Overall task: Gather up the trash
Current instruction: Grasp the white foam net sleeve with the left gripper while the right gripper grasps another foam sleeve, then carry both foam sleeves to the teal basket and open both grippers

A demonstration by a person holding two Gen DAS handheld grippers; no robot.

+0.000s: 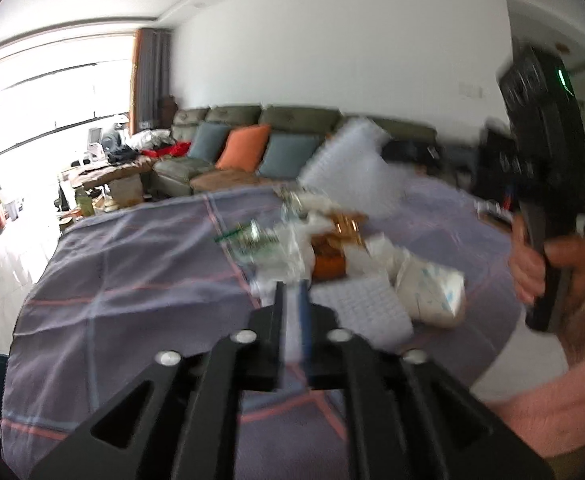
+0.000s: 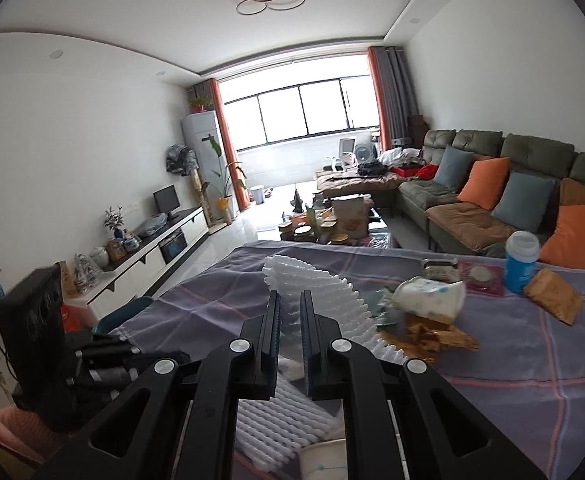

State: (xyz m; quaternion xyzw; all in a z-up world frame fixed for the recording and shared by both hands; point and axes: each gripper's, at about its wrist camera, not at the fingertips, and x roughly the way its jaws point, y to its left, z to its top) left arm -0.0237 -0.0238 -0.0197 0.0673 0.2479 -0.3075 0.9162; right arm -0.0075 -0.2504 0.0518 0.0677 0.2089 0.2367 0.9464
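Observation:
A purple checked cloth covers the table [image 1: 112, 300]. On it lies a pile of trash: a crumpled paper cup [image 1: 428, 288], brown snack wrappers [image 1: 332, 248], a green-and-white wrapper [image 1: 252, 240] and a white foam sheet [image 1: 364, 308]. My left gripper [image 1: 292, 300] hovers just before the pile with its jaws a little apart. Something pale shows in the gap, but blur hides whether it touches. My right gripper [image 2: 290, 300] is shut on a ribbed white foam sheet [image 2: 316, 288], lifted above the cloth. The same lifted sheet [image 1: 352, 152] hangs beyond the pile in the left wrist view.
A blue bottle [image 2: 520, 260], a brown packet [image 2: 552, 296] and a pink packet [image 2: 480, 276] lie at the table's far right. A green sofa [image 2: 472, 184] with cushions stands behind. A person's hand [image 1: 564, 272] grips the right tool. Another paper cup [image 2: 324, 456] sits under the right gripper.

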